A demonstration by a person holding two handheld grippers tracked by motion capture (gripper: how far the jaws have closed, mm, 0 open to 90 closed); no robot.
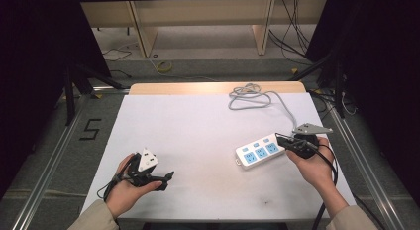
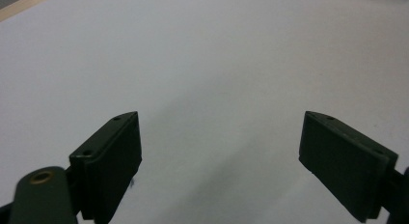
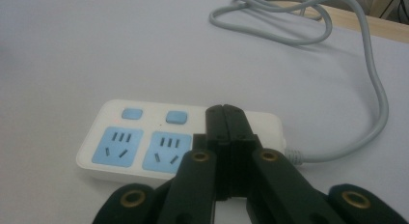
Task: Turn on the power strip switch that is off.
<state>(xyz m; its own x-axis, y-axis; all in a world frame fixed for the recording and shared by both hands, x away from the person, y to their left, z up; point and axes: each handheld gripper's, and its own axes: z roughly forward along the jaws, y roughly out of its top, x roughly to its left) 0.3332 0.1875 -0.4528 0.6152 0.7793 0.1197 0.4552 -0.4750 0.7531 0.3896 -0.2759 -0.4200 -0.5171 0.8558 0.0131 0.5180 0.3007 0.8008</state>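
we see a white power strip lying flat on the white bench, toward its right side, its grey cord looping off to the far edge. our right gripper sits over the strip's cord end, jaws pressed together with nothing between. our left gripper hangs near the bench's left front, jaws wide apart, well away from the strip.

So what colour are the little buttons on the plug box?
Light blue buttons on the white power strip, clearest in the right gripper view.
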